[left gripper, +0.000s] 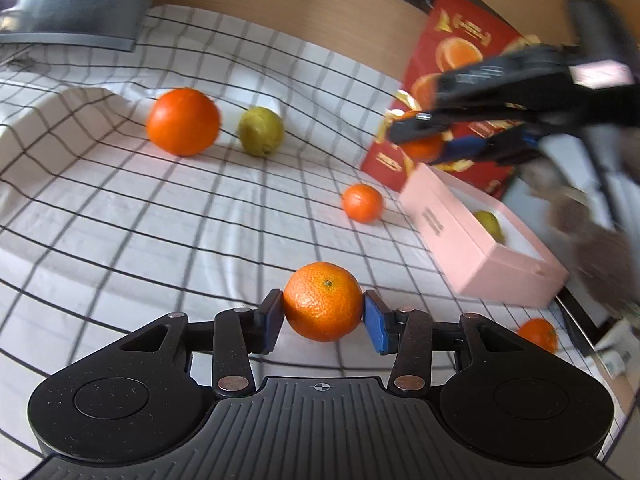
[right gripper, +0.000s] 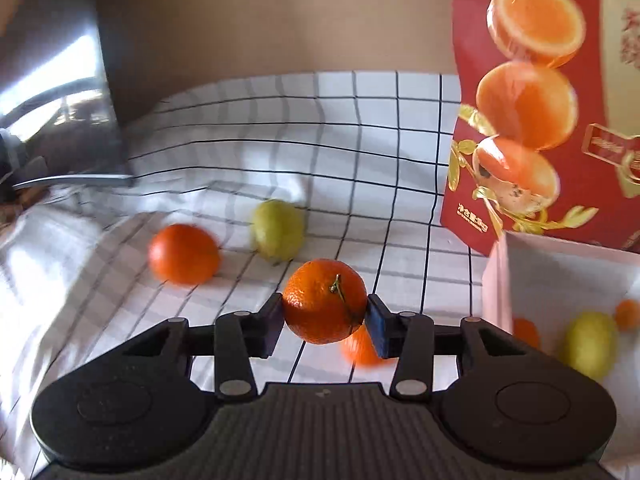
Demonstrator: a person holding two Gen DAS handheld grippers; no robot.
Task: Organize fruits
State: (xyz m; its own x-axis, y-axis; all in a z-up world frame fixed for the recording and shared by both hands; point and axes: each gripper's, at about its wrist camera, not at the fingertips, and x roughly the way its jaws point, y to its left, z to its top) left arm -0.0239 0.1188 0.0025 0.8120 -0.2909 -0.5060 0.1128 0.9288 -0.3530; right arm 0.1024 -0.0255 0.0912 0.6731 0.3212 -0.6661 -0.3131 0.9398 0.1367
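Observation:
My left gripper [left gripper: 323, 314] is shut on a mandarin [left gripper: 323, 301], held just above the checked cloth [left gripper: 120, 220]. My right gripper [right gripper: 325, 318] is shut on a stemmed mandarin [right gripper: 325, 300]; it also shows in the left wrist view [left gripper: 424, 138], above the far end of the pink box [left gripper: 472, 248]. The box holds a yellow-green lemon [left gripper: 489, 222] [right gripper: 590, 344] and small mandarins [right gripper: 627, 314]. On the cloth lie a big orange [left gripper: 183, 121] [right gripper: 184, 254], a lemon [left gripper: 261, 131] [right gripper: 277, 229] and a small mandarin [left gripper: 362, 203] [right gripper: 360, 348].
A red carton printed with oranges [left gripper: 460, 64] [right gripper: 540, 100] stands behind the pink box. A dark monitor [left gripper: 80, 0] [right gripper: 60, 92] stands at the back left. Another mandarin [left gripper: 538, 334] lies by the table's right edge. The cloth is rumpled at the left.

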